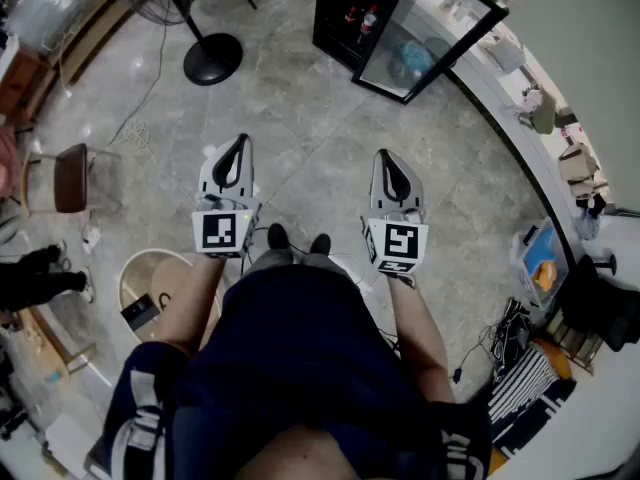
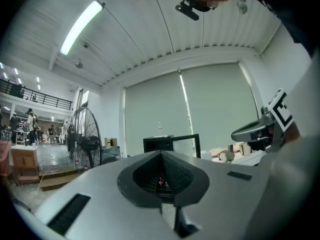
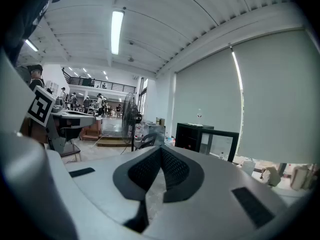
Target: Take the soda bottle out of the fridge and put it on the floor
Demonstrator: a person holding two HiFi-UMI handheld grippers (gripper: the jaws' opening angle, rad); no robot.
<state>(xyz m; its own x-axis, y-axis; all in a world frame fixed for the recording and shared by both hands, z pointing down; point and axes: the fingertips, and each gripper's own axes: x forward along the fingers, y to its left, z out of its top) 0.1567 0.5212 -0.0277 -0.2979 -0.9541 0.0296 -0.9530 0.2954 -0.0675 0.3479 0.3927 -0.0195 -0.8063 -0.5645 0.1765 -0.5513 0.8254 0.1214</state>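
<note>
Both grippers are held out ahead of the person, well short of the fridge (image 1: 338, 13).
- Left gripper (image 1: 239, 146): fingers clenched tip to tip, nothing between them.
- Right gripper (image 1: 386, 158): the same, clenched and empty.

Soda bottle (image 1: 368, 23): inside the fridge, apparently upright, so its long axis is vertical. It lies well ahead of both sets of fingertips, forward and right of the left ones, forward and slightly left of the right ones. The right fingers are a little nearer, but the open glass door (image 1: 425, 38) hangs ahead of them. The left gripper view looks straight at the cabinet over its closed tips, so the left likely has the cleaner line in.

Poorly seen: a second bottle (image 1: 350, 13) stands just beside the first. Both are too small to tell which is the soda; probably the red-banded one. The shelves are lost in the dark interior.
</note>
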